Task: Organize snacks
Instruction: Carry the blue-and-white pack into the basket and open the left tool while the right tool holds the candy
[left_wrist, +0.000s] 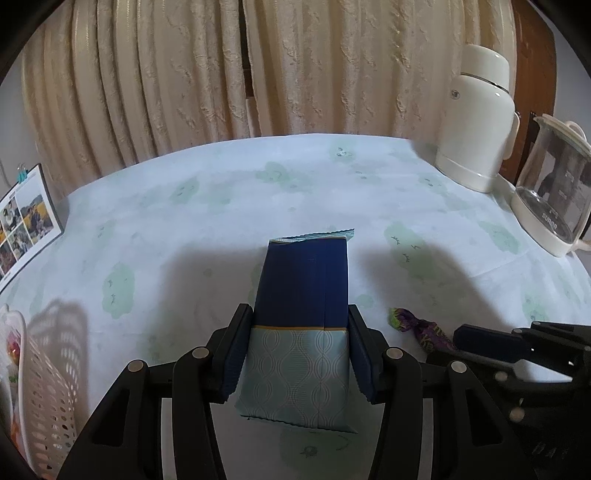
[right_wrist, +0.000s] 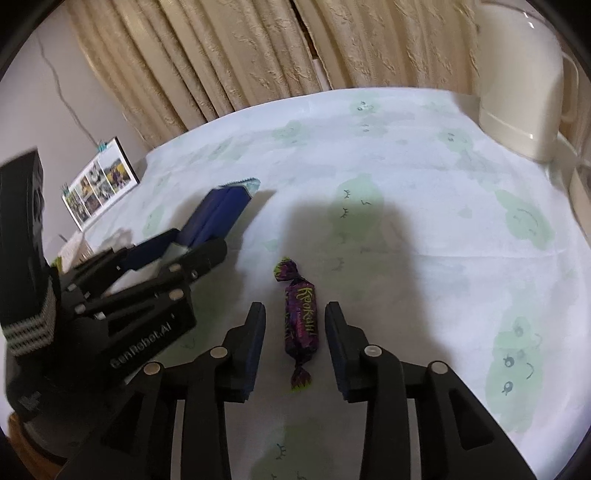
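A navy and pale-blue snack packet (left_wrist: 301, 317) sits between the fingers of my left gripper (left_wrist: 295, 325), which is shut on its lower half; the packet (right_wrist: 218, 216) juts up and away over the table. A purple wrapped candy (right_wrist: 297, 321) with yellow lettering lies flat on the cloth between the fingers of my right gripper (right_wrist: 295, 317), which is open around it without touching. The same candy (left_wrist: 421, 326) shows at the right of the left wrist view, next to the right gripper's finger (left_wrist: 487, 341).
A white perforated basket (left_wrist: 40, 391) holding snacks stands at the left edge. A cream thermos (left_wrist: 476, 122) and a glass kettle (left_wrist: 554, 192) stand at the far right. A photo calendar (left_wrist: 22, 225) leans at the far left. The table wears a white cloth (left_wrist: 295, 177) with green prints; curtains hang behind.
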